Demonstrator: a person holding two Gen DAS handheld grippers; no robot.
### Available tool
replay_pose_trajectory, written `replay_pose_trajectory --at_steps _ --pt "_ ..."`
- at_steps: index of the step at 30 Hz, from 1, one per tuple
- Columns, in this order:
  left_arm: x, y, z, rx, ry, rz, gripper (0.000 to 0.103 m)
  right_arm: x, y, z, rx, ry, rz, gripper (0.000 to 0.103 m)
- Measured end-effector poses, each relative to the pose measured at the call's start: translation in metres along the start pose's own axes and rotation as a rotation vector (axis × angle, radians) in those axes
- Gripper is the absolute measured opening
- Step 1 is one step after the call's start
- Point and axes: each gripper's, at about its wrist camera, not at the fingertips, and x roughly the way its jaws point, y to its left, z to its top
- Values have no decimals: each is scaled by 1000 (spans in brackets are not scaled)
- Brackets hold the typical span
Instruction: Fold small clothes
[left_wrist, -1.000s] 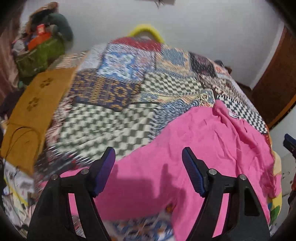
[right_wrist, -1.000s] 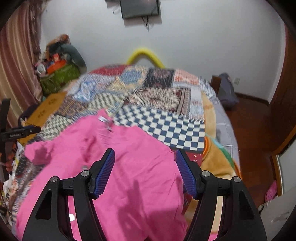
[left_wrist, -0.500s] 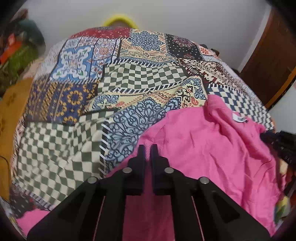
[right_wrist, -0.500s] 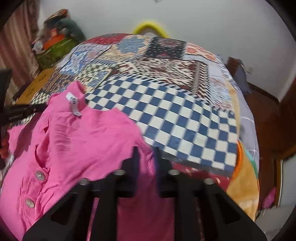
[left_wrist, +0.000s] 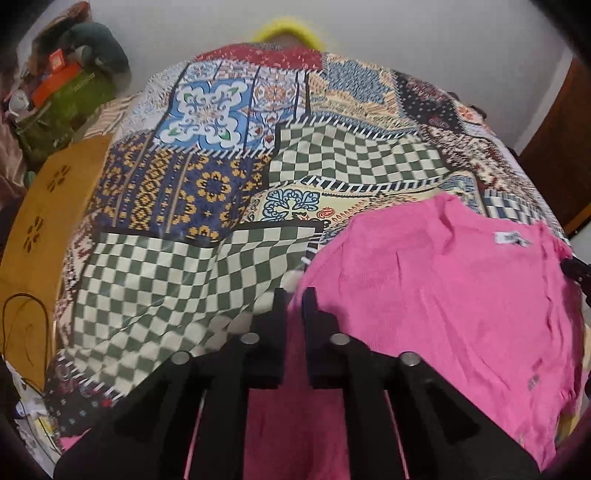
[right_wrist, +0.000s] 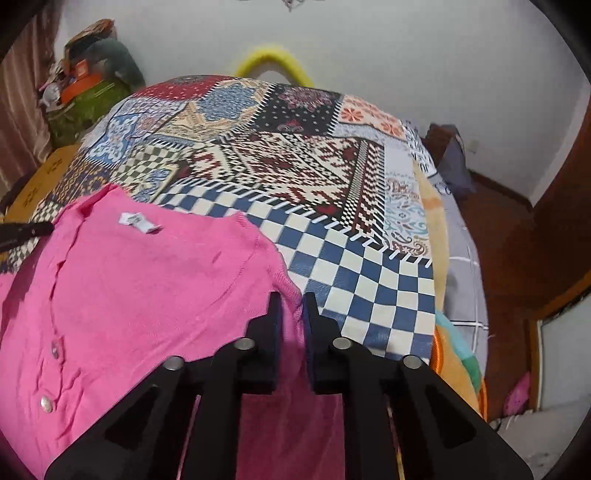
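Left wrist view first: my left gripper (left_wrist: 294, 306) is clamped on the left edge of the pink knit top (left_wrist: 443, 288), fabric running down between the closed fingers and below them. The top lies spread on the patchwork quilt (left_wrist: 207, 192), to the right of the green-and-cream checked patch (left_wrist: 166, 280), its white neck label (left_wrist: 511, 237) up at the far end. At the top's right edge I can see a dark bit of the other tool, though too little of it to read from here. A yellow hoop-like thing (left_wrist: 291, 31) shows beyond the quilt's far end

Right wrist view: my right gripper (right_wrist: 292, 308) is pinched on the top's right edge, at what looks like the ribbed sleeve or shoulder hem, where the pink meets the blue-and-white checked patch (right_wrist: 354, 273) of the quilt. The button placket (right_wrist: 51, 350) runs down the top's left side, and the label sits near the collar

I judge this to be the start of the fold: both side edges gripped, garment still flat and open. Next I need to lift both edges together, keeping the cloth taut between the tools, and carry them over so the fold line lands straight; uneven lift would skew the knit or drag the quilt up with it
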Motion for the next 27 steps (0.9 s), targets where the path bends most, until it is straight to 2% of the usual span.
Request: replay_pose_trajectory --at_steps 2,5,10,14,19,22,24,26,27 --pt "-20 5 -5 -2 -24 4 30 -15 3 0 11 -22 22 28" --pt "-58 28 -22 -20 -68 21 50 -41 8 0 23 -60 78 35" --pt "-97 79 -60 -69 -68 93 57 -85 30 -7 -37 -133 91 49" --pt "-109 132 -107 -172 -22 141 58 -100 43 -16 -55 -150 125 49" --pt "-93 177 -152 -291 56 181 58 -97 59 -29 -64 -132 161 49" --pt "-77 188 -165 -347 86 170 54 -88 67 -35 -70 -107 178 49" --pt "-77 184 -163 -336 48 196 45 -87 71 -39 -69 -100 185 49" --pt "-76 179 -157 -309 35 194 5 -86 72 -43 -61 -96 192 49" --pt "-75 176 -154 -304 37 180 5 -84 72 -44 -52 -92 198 49"
